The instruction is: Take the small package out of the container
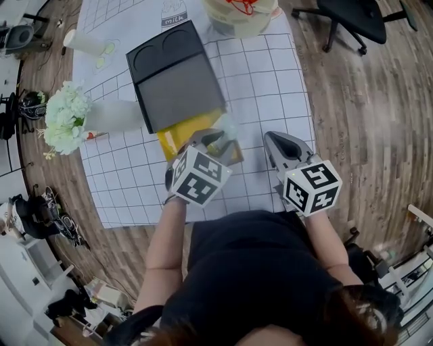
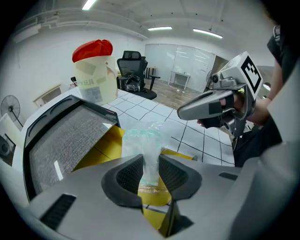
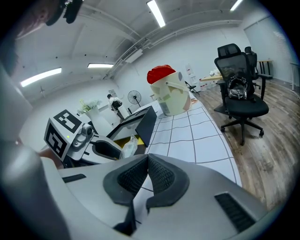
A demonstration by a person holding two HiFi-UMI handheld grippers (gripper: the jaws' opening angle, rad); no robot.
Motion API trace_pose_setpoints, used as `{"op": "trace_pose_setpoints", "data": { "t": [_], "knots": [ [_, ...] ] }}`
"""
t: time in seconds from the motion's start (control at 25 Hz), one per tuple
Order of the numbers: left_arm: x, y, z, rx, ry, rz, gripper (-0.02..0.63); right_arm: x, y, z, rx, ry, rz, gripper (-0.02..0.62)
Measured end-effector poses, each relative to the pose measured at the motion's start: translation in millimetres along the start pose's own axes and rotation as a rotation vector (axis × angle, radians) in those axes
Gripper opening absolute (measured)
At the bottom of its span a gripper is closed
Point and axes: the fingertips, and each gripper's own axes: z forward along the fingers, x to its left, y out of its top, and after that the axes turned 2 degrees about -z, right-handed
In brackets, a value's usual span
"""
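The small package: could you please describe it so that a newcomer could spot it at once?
On the white gridded mat lies a yellow container under a raised grey lid. At its open front, the small package stands pinched in the left tool. It alone is clear plastic with a greenish tint.

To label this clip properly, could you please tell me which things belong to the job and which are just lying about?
Job: small package, yellow container, dark lid, left tool.
Lying about: white flowers, red-capped jar, office chair.

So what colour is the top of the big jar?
The jar's top is red, clearest in the left gripper view.
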Motion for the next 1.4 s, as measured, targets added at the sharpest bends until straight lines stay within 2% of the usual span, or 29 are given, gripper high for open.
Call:
{"op": "trace_pose_setpoints", "data": {
  "t": [0.36, 0.76, 1.08, 1.4],
  "knots": [
    [6, 0, -21, -0.068, 0.058, 0.038, 0.043, 14, -5, -4, -0.002, -0.015, -0.014, 0.015],
    [9, -10, -60, -0.167, 0.102, 0.033, 0.043, 50, -11, -16, -0.027, -0.056, -0.054, 0.015],
    [13, -23, -108, -0.257, 0.167, 0.012, 0.043, 79, -10, -32, -0.083, -0.064, -0.02, 0.015],
    [18, -59, -146, -0.291, 0.218, -0.02, 0.043, 108, -16, -35, -0.102, -0.083, -0.021, 0.015]
  ]
}}
